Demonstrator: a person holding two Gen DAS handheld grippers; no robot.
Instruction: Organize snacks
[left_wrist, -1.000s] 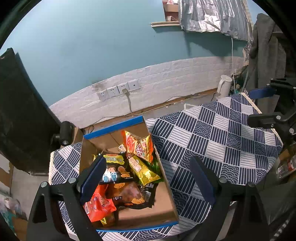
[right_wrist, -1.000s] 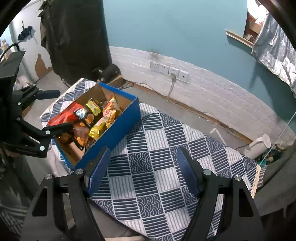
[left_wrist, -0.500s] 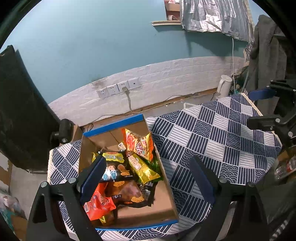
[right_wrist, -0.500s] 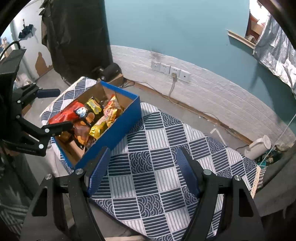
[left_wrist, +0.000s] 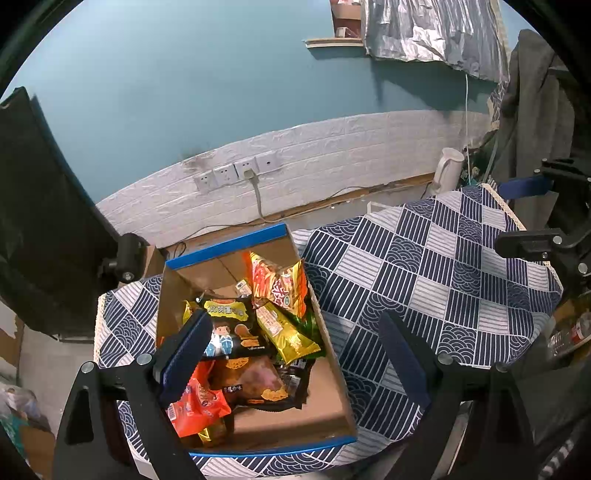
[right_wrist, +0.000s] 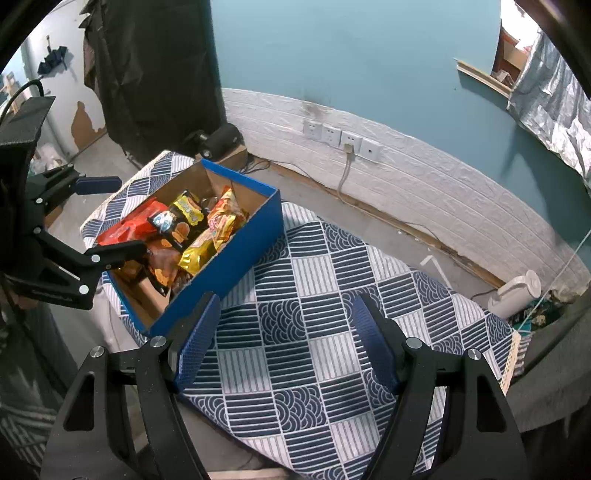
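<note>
Navy-and-white patterned cloth was seen spread over the table, most of it bare. A blue-sided cardboard box was set on the left part of the table, near its left edge. The box was filled toward its far end with a heap of snack packets: an orange-red packet, a gold packet, a black packet with a cartoon figure and a red packet. The left gripper was held above the box, its jaws spread wide with nothing gripped. The right gripper was held over the bare cloth to the right of the box, its jaws likewise wide and empty.
</note>
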